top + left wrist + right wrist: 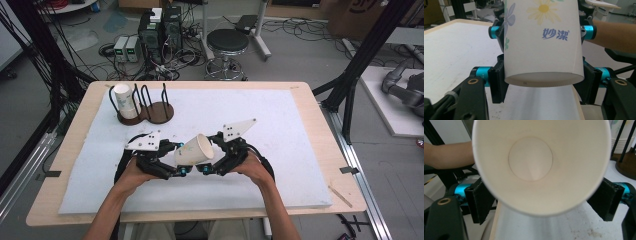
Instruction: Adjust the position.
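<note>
Paper cup (195, 150): held level above the white mat (280, 125), between both claws. Left gripper (172, 162) clamped on its base end. Right gripper (210, 160): pads flank the rim end; contact cannot be told.

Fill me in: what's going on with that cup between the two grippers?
A person holds a paper cup on its side above the white mat, between two hand-held grippers. The left gripper is shut on the cup near its base. The right gripper sits at the rim end, its pads beside the wall; whether they press is unclear. It looks like a handover. More cups stand in the wire holder at the back left.
</note>
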A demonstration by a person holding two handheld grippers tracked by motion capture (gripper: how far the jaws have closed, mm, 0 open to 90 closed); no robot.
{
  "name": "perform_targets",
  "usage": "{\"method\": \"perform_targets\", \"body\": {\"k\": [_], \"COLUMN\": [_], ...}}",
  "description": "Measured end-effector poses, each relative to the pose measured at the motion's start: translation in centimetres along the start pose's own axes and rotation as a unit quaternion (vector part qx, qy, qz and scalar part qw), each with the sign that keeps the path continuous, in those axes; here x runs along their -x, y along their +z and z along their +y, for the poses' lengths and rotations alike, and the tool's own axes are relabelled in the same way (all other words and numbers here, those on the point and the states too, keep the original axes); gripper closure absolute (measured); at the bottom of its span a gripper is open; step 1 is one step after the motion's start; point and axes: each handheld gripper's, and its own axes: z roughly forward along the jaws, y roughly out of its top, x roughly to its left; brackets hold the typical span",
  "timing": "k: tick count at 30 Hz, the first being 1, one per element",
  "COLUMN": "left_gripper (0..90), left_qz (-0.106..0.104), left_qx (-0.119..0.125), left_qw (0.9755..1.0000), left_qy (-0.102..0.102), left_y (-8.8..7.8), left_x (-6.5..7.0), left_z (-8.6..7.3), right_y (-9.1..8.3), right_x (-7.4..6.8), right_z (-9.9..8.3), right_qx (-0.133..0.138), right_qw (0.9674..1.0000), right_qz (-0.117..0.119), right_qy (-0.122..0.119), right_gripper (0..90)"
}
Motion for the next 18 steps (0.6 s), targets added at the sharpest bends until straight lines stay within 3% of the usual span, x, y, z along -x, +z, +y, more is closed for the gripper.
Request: {"method": "perform_targets", "body": {"k": [8, 18], "left_gripper": [36.4, 36.6], "left_qz": [-0.006, -0.011], "left_qx": [-0.01, -0.016], "left_qw": [0.9999, 0.9998], "left_qy": [0.001, -0.001], "left_y": [0.56, 0.86], "left_x": [0.11, 0.17], "left_z": [-0.07, -0.41], "right_y": [0.11, -0.04], "right_x": [-0.01, -0.27], "right_z": [0.08, 0.21], "right_qx": [0.009, 0.015], "right_qw": [0.9999, 0.9997], "right_qz": [0.006, 0.012], "right_qy": [0.001, -0.012], "right_gripper": [17.2, 27.6]}}
